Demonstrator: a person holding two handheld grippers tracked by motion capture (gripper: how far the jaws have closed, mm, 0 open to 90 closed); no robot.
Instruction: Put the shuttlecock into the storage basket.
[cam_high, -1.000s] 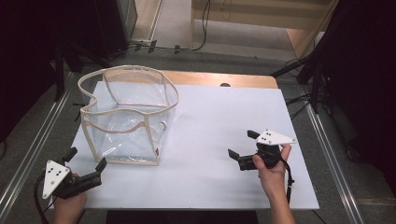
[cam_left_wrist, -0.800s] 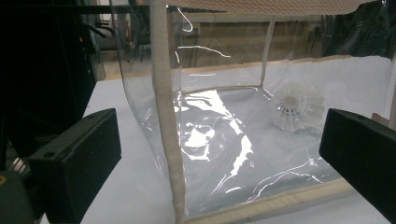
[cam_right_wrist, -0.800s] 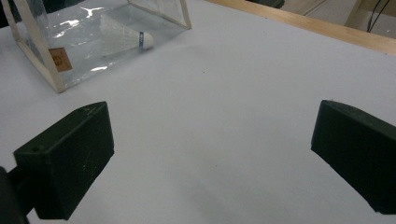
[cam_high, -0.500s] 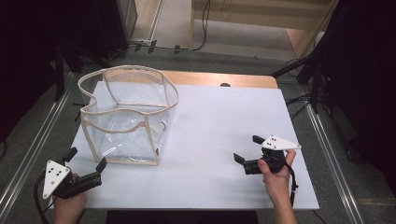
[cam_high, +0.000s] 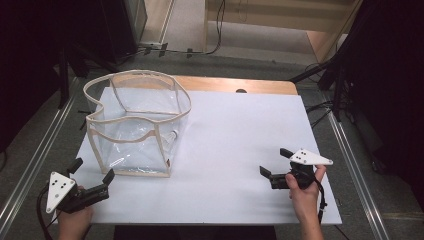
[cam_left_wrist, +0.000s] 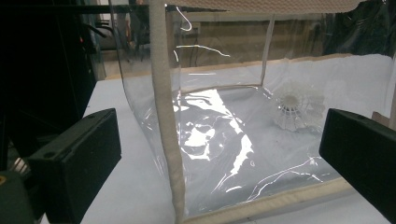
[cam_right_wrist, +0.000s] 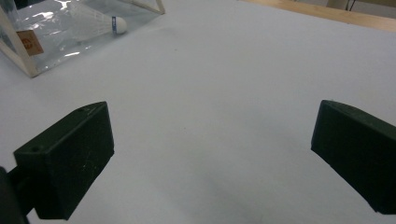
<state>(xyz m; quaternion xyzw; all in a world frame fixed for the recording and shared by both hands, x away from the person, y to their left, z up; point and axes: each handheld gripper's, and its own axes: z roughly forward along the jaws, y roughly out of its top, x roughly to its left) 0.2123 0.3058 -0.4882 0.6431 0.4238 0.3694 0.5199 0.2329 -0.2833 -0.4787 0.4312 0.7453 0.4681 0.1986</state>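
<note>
Left gripper (cam_high: 92, 176) jaws spread, empty, near clear bag (cam_high: 135, 125) corner | right gripper (cam_high: 277, 164) spread, empty, well apart | shuttlecock (cam_left_wrist: 295, 108) lies inside bag | placing apparently done; nothing visibly left.

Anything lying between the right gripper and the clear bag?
Nothing: in the high view only bare white tabletop separates the right gripper from the clear bag. The right gripper view shows the same empty stretch.
</note>
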